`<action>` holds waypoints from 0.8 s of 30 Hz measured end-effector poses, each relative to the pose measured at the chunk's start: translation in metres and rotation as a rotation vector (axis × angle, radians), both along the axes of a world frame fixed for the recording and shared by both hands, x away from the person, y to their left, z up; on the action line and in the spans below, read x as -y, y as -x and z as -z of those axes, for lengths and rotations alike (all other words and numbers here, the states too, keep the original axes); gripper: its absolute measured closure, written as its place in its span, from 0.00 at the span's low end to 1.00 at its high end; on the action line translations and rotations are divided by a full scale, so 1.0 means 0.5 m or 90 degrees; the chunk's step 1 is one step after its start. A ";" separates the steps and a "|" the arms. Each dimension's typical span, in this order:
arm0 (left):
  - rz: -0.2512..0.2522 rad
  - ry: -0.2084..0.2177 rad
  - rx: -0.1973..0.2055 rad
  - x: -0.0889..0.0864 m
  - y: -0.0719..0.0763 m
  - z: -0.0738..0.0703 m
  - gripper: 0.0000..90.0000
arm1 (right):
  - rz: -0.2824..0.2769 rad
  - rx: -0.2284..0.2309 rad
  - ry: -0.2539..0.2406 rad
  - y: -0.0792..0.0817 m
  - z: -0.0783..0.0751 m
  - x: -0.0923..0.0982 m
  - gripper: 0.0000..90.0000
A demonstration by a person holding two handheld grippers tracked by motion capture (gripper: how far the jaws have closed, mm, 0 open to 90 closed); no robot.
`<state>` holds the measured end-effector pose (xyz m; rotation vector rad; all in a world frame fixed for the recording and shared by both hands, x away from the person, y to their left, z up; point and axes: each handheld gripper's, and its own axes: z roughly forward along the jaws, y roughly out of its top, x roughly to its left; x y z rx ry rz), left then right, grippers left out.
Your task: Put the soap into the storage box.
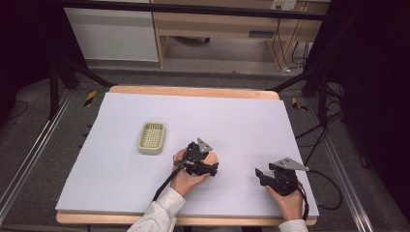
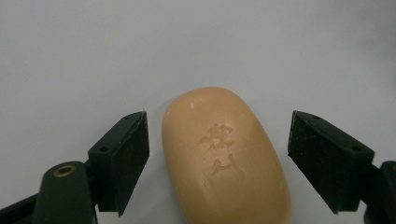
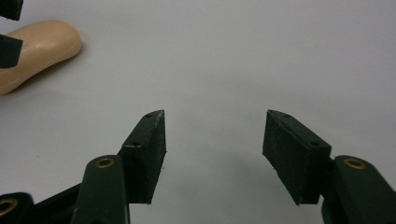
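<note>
A peach-coloured bar of soap with stamped characters lies flat on the white table sheet. My left gripper is open and straddles it, with a gap between each pad and the soap's sides. In the high view the soap peeks out just right of the left gripper at the table's middle front. My right gripper is open on bare sheet with nothing between its jaws; it rests at the front right. Its view shows the soap at the upper left.
A pale green slotted soap dish stands to the left of and a little beyond the left gripper. The wooden table edge runs along the back. Cables trail from both grippers toward the front edge.
</note>
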<state>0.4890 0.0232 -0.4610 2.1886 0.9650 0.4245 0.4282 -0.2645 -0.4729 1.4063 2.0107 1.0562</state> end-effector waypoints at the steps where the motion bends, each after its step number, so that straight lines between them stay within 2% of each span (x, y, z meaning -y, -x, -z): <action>1: -0.001 -0.001 -0.003 0.002 -0.001 0.002 0.22 | 0.000 -0.001 0.000 0.000 0.000 0.000 0.44; 4: -0.005 -0.011 -0.010 0.004 -0.006 0.006 0.22 | 0.001 -0.006 -0.003 0.000 0.000 -0.001 0.44; 11: -0.009 -0.014 -0.032 0.007 -0.012 0.016 0.23 | 0.000 -0.005 -0.001 0.000 0.000 0.000 0.44; 15: -0.010 -0.004 -0.048 0.006 -0.012 0.020 0.26 | 0.000 -0.005 0.000 0.000 0.000 0.000 0.44; 24: -0.011 0.000 -0.060 -0.002 -0.010 0.020 0.30 | -0.002 -0.008 0.008 0.001 0.002 -0.001 0.44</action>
